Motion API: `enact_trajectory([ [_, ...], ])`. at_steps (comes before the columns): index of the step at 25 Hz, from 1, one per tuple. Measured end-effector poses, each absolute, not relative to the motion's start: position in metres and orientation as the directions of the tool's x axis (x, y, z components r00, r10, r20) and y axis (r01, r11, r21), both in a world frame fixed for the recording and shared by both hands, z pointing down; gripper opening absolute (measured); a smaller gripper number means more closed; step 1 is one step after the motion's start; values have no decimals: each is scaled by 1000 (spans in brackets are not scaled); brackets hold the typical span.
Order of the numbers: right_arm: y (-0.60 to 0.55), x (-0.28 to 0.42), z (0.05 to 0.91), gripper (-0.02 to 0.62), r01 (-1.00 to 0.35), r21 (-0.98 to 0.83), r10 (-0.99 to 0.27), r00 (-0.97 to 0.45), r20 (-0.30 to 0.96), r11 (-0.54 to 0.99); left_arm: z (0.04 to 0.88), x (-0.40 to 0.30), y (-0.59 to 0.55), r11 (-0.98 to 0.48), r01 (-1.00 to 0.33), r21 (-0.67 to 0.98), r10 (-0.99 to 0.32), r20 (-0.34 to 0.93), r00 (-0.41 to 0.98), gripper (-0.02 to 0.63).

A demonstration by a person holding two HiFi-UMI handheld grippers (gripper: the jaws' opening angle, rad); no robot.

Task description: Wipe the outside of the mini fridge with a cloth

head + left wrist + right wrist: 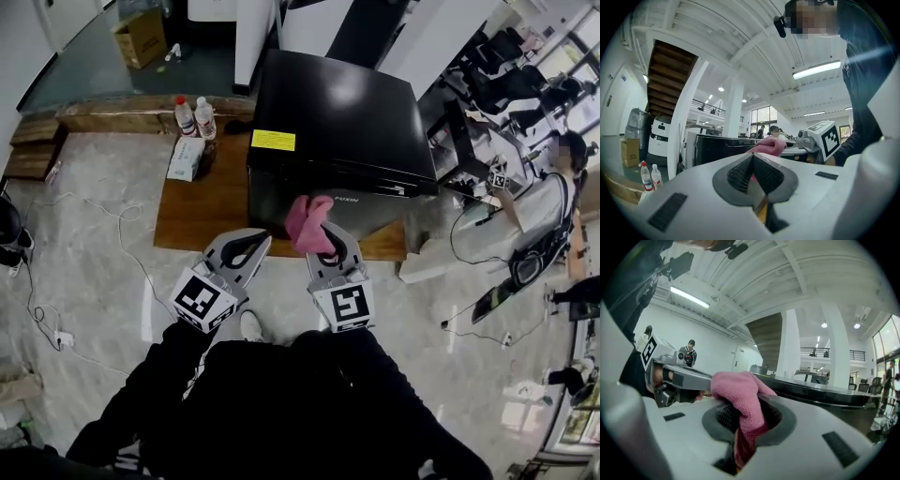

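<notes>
A black mini fridge (333,131) stands on a low wooden platform (202,211); its top shows as a dark slab in the left gripper view (722,146) and in the right gripper view (825,392). My right gripper (323,234) is shut on a pink cloth (307,225), (743,401), held just in front of the fridge's front face. The cloth also shows beyond the left jaws (768,146). My left gripper (246,251) hangs to the cloth's left with its jaws closed and nothing between them.
Two water bottles (195,117) and a tissue pack (185,159) sit on the platform left of the fridge. A cardboard box (141,37) stands far back. Cables (122,244) trail across the marble floor. A seated person (562,178) and desks lie to the right.
</notes>
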State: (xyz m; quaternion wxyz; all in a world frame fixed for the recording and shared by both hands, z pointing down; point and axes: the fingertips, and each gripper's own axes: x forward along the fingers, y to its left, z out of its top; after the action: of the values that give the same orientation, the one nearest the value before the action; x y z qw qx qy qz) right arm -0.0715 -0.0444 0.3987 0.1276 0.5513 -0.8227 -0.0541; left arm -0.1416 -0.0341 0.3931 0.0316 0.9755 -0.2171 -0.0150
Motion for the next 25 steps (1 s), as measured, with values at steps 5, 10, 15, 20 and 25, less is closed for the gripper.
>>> enact_trajectory([
  [5,-84,-82,404,54,-884,309,-935,-313,166,351,399,-150,-58,-896,-437,76,-439,-18,898,6],
  [10,-110,-84,411,55,-874,346,-938,-293,187,342,407,-153,-73,-884,-460,88,-462,-7,887,6],
  [15,-120,-90,412,58,-849,402,-939,-294,178,342,410,-151,-85,-879,-470,87,-471,-1,882,6],
  [20,-126,-89,435,58,-814,456,-932,-290,217,359,420,-145,-100,-873,-480,80,-481,8,876,6],
  [25,-127,-88,466,58,-798,463,-919,-291,264,386,450,-138,-108,-869,-492,60,-490,34,871,6],
])
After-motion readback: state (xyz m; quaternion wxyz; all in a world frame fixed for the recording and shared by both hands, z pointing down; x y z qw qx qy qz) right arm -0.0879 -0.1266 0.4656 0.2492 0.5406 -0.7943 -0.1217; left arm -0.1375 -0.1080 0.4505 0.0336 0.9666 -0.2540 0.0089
